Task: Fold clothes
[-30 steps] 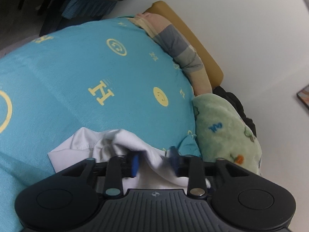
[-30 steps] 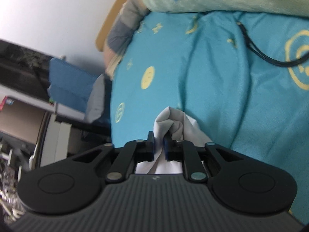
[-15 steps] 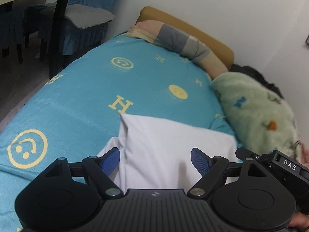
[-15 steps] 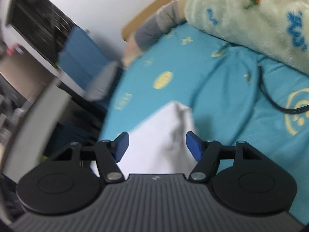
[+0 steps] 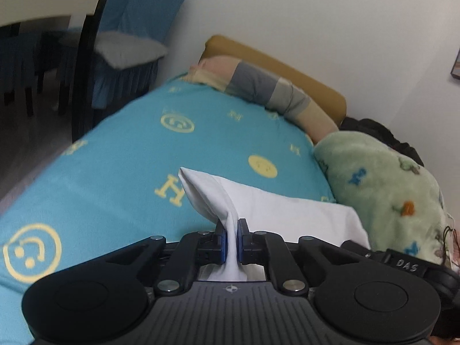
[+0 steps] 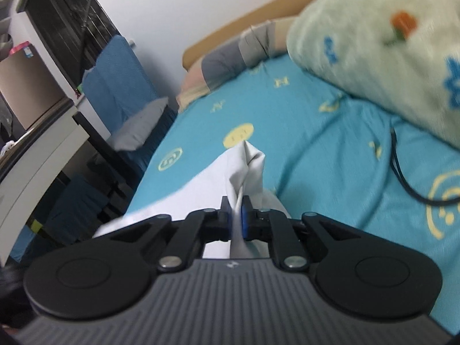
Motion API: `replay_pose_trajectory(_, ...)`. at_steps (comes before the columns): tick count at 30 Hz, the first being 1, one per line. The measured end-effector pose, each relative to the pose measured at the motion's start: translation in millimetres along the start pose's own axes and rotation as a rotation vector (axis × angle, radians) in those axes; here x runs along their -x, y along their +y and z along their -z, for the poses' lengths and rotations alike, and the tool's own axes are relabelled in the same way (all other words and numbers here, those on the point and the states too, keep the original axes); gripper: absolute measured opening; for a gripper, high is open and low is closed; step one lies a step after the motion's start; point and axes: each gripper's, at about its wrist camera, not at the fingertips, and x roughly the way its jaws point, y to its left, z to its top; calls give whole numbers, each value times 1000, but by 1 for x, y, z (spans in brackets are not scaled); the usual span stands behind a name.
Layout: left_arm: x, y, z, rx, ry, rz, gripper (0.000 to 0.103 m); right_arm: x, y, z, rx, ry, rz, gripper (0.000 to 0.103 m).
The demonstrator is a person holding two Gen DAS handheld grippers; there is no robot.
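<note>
The left gripper (image 5: 231, 241) has its jaws closed on a pinched fold of the one white garment (image 5: 276, 204), the cloth squeezed between the blue pads and rising in a cone ahead of them. The right gripper (image 6: 236, 218) likewise has its jaws clamped on a bunched fold of the same white garment (image 6: 201, 184), which peaks just in front of them. The rest of the garment lies on the bed (image 5: 115, 172), spread over a turquoise sheet printed with yellow smiley faces and H letters. At the head of the bed one striped pillow (image 5: 258, 86) in grey, beige and pink leans against one mustard-coloured headboard (image 5: 287, 66), and one pale green fleece blanket (image 5: 388, 189) with blue and orange motifs is heaped beside it. The wall behind is plain white. One blue-covered chair (image 5: 138, 20) with a grey cushion stands beside the bed. Only the left wrist view shows a dark heap (image 5: 379, 132) behind the blanket; only the right wrist view shows one black cable (image 6: 402, 172) lying on the sheet and a dark glass-fronted cabinet (image 6: 72, 20) behind the chair.
</note>
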Motion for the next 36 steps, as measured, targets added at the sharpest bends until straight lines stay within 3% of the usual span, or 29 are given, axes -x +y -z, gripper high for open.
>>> replay_pose_trajectory(4,-25,5,8,-22,60,-49,8,-26,-5,6,9,63,36,10)
replay_pose_trajectory(8,-35,13,13,-9,107,-50,11,-42,-9,11,6,115,62,12)
replay_pose_trajectory(14,-21,0,13,-57,96,-35,47,-36,-10,6,-22,130,69,17)
replay_pose_trajectory(15,-17,-2,13,-69,87,-35,53,-35,-10,6,-24,134,72,23)
replay_pose_trajectory(18,-2,-8,12,-66,64,-32,67,-21,-9,3,-23,116,64,72)
replay_pose_trajectory(19,3,-9,12,-59,62,-34,69,-15,-8,2,-22,104,60,78)
replay_pose_trajectory(24,40,-18,15,-81,33,-45,82,27,0,-6,-3,35,38,78)
replay_pose_trajectory(32,94,-38,36,-211,9,-42,87,97,27,4,124,-42,10,77)
replay_pose_trajectory(36,111,-44,43,-224,-23,-49,89,120,35,16,186,-53,51,77)
